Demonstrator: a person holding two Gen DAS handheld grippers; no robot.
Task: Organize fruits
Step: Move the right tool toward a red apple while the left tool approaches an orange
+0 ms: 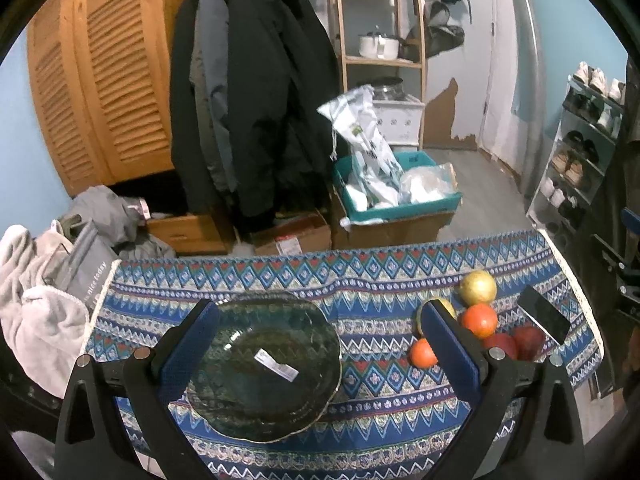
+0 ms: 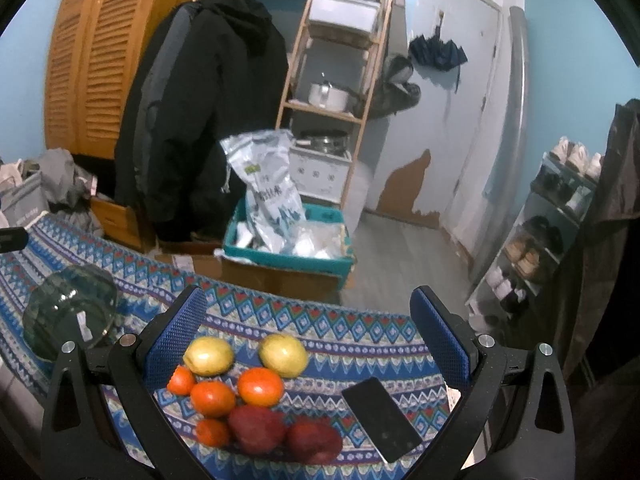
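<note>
Fruit is clustered on the right of the tablecloth (image 2: pixel 320 320): two yellow fruits (image 2: pixel 283 355) at the far side, four oranges (image 2: pixel 260 386) in the middle, two red fruits (image 2: pixel 257 429) nearest. All are touching or just beside each other. They are judged round, firm, light and prone to rolling; skins look smooth, so each is best gripped across its widest part, one at a time. The red ones look softer, so less squeeze is advised.

The glass bowl (image 1: pixel 264 364) sits empty on the left, well apart from the pile; a label is seen inside it. It is judged fragile, with a scalloped rim, and is best left in place as the target.

The right gripper (image 2: pixel 308 324) is held wide open above the pile, nothing gripped. The left gripper (image 1: pixel 320 330) is also wide open, over the bowl, empty.

A phone (image 2: pixel 382 418) lies just right of the red fruits and could be knocked. The far table edge is close; roll-off is a risk.
</note>
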